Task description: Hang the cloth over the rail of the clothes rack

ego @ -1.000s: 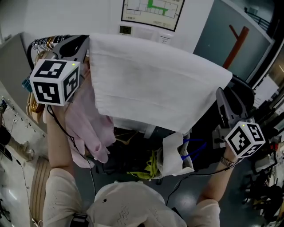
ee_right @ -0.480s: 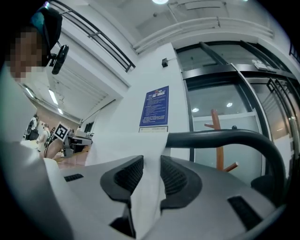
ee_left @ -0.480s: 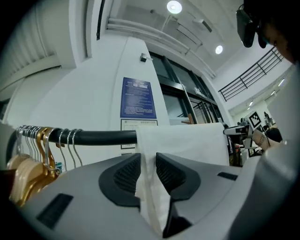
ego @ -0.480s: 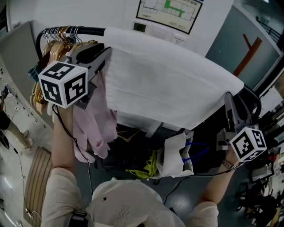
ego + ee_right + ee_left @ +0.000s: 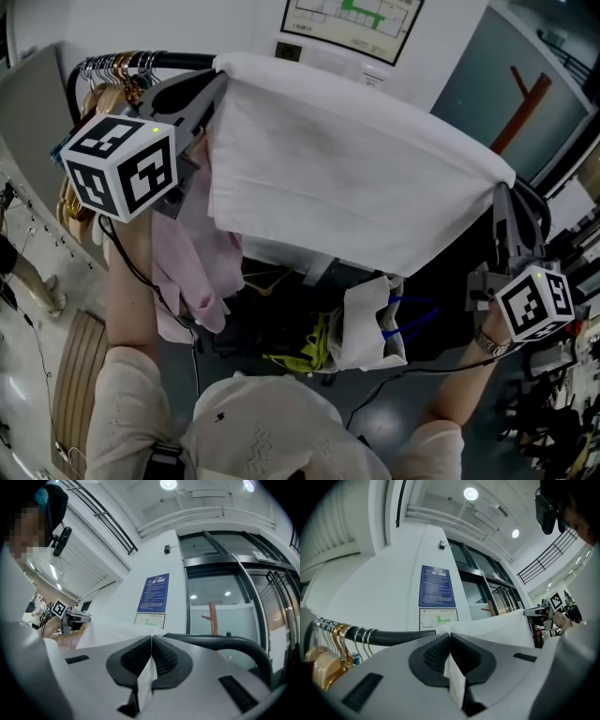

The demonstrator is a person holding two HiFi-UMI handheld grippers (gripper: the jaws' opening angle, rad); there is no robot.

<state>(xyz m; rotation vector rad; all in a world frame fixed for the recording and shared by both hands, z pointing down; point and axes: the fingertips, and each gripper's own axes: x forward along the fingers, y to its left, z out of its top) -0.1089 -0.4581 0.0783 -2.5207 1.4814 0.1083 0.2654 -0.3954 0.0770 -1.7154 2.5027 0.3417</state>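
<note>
- cloth (image 5: 347, 178): white, stretched flat between both hand-held grippers, raised to the height of the rail (image 5: 178, 62) of the clothes rack. its top edge is seen along the line of the rail and its body hangs down in front.
- left hand-held gripper (image 5: 214, 86): jaws pressed together on one top corner of the cloth; a fold is seen pinched between the pads in the left gripper view.
- right hand-held gripper (image 5: 504, 199): jaws have just been closing and are now clamped on the other top corner; cloth is seen between the pads in the right gripper view.
- hangers (image 5: 112, 70) and a pink garment (image 5: 192, 262) are bunched at the left end of the rail, beside the cloth.
- progress, judged: lift and spread are done. whether any cloth lies behind the rail cannot be told.
- left, judged: top edge to be carried over the rail, lowered until the cloth is borne by it, both corners let go.
</note>
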